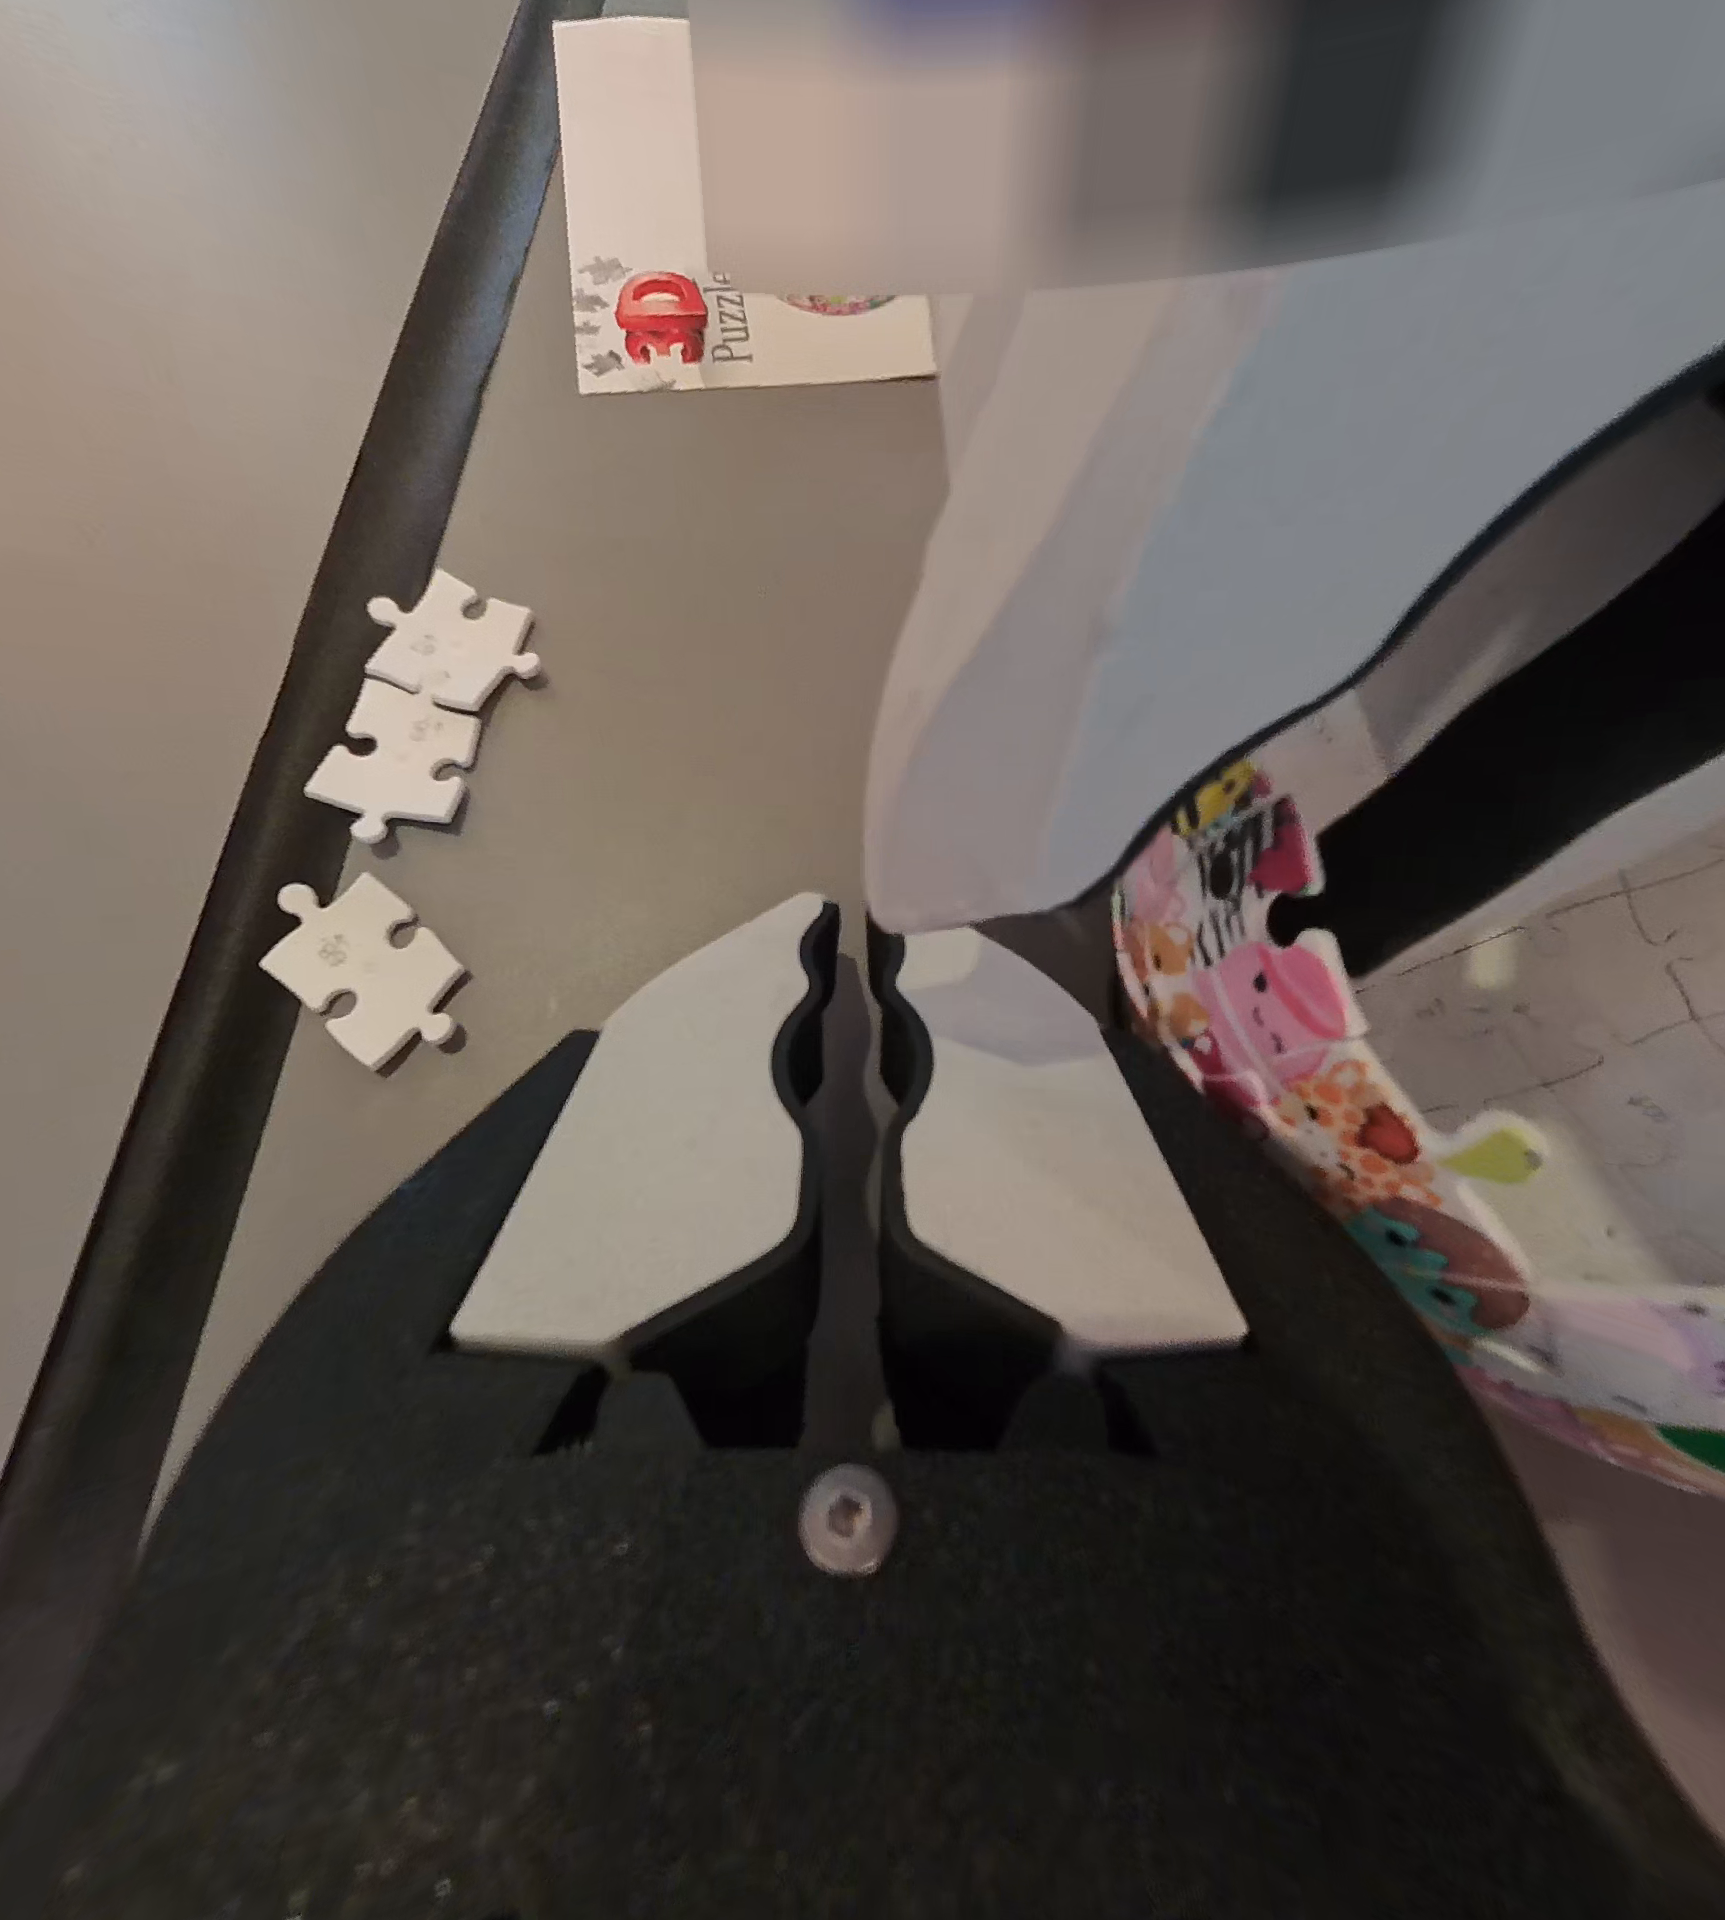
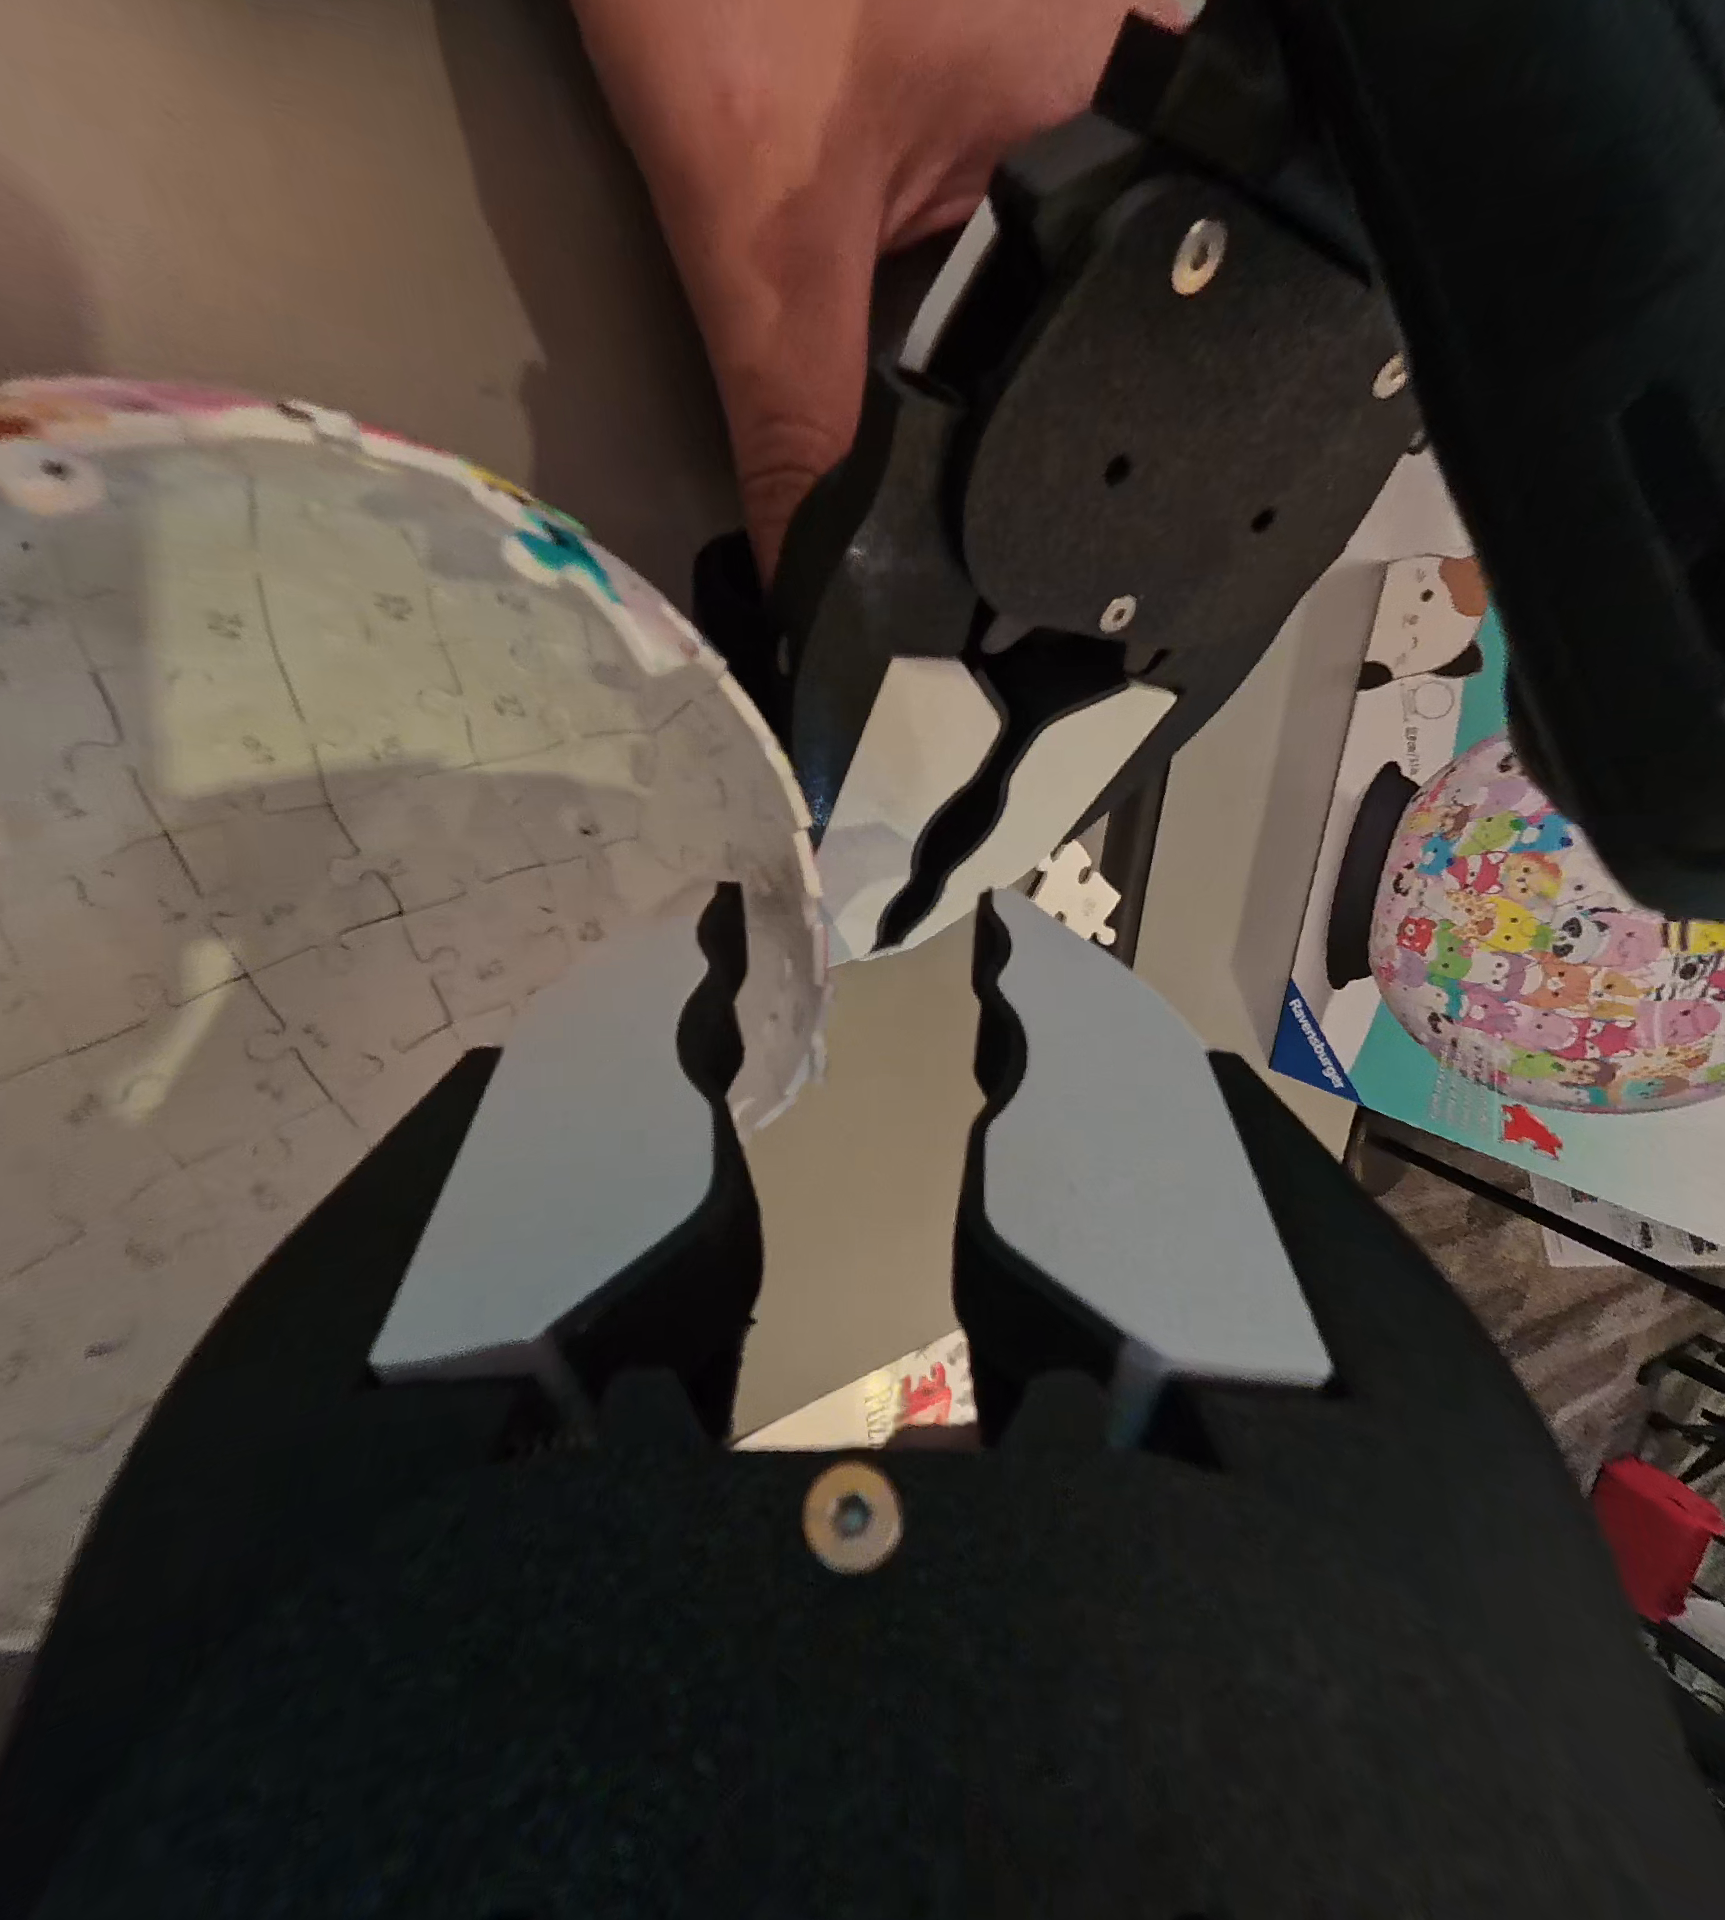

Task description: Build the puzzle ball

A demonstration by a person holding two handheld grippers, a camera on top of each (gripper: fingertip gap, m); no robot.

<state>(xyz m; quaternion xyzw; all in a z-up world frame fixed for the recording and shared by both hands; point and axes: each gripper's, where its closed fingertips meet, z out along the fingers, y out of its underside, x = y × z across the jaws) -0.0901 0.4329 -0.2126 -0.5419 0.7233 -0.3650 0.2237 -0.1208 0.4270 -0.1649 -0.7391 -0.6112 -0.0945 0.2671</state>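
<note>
Grey tabletop (image 1: 733, 623): we see it ahead of the left gripper, with a dark edge strip running along its left side.
Left gripper (image 1: 853, 920): we find its fingers pressed together with only a thin slit between them and nothing pinched.
Right gripper (image 2: 853, 914): we see its fingers spread apart, the left finger lying against the rim of the puzzle ball; whether it presses the rim we cannot tell.
Puzzle ball (image 2: 266, 779): a half-built shell, left of the right gripper's tips; its pale inside with piece seams faces us, and the colourful printed outside shows along the edge.
Loose pieces (image 1: 401, 821): three white ones lie face down, ahead-left of the left gripper, near the table edge.
Leaflet (image 1: 650, 260): white, farther ahead of the left gripper.
Puzzle box (image 2: 1523, 935): we see it to the right of the right gripper.
Hand (image 2: 816, 208): it holds the left gripper, above and beyond the right one.
</note>
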